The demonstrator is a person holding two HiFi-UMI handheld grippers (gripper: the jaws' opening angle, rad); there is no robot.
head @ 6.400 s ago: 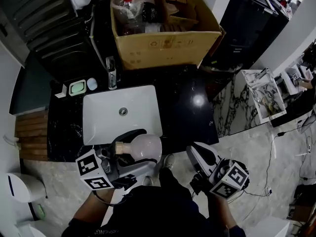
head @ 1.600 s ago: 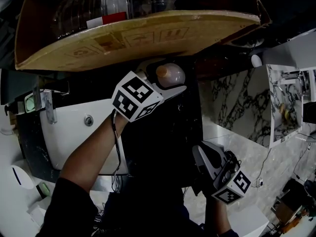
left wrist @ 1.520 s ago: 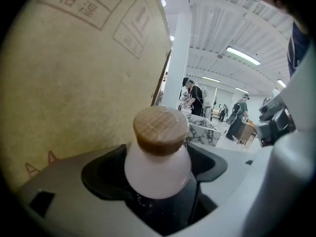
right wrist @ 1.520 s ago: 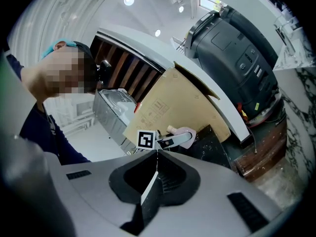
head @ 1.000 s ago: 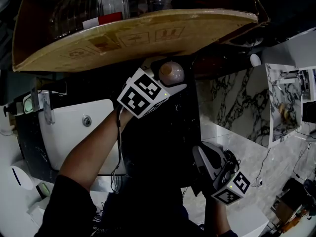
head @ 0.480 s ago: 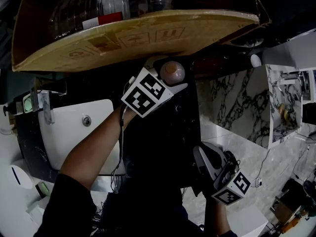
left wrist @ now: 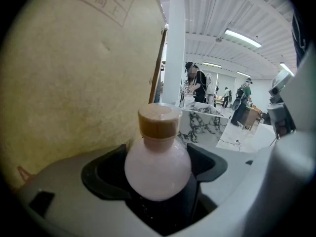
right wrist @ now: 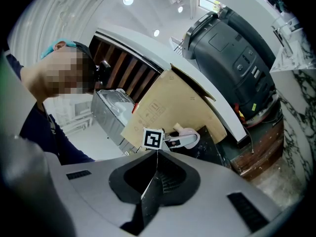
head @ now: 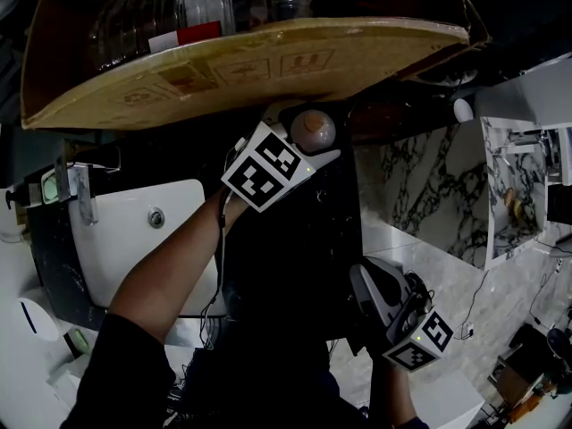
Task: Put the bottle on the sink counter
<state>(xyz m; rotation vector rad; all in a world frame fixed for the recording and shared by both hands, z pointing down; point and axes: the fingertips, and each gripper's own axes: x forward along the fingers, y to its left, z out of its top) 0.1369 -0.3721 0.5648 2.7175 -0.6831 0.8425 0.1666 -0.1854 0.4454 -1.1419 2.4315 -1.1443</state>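
- 1 white sink basin [head: 134, 239] with 1 faucet [head: 82, 190] sits at the far left, set into the dark sink counter [head: 340, 213].
- 1 cardboard box [head: 241, 61] fills the back of the counter. In the left gripper view its wall is just beside the bottle.
- The left gripper [head: 302, 136] is clamped around the round belly of 1 pale pink bottle [left wrist: 158, 168].
- The bottle is upright with 1 cork stopper [left wrist: 159, 121] on top. It is over the counter, right of the basin and close to the box's front wall.
- The gripper hides the bottle's base, so I cannot tell whether it rests on the counter.
- Risk 1: if the jaws part before the base sits flat, the round bottle would probably drop and tip or roll on the smooth stone.
- Risk 2: with the box this near, a crooked pull-back could let a jaw drag the belly and topple the bottle, or knock the box.
- The right gripper [right wrist: 154, 169], the second of 2, hangs low at the right, well apart from the bottle. Its jaws are pressed together with nothing between them.
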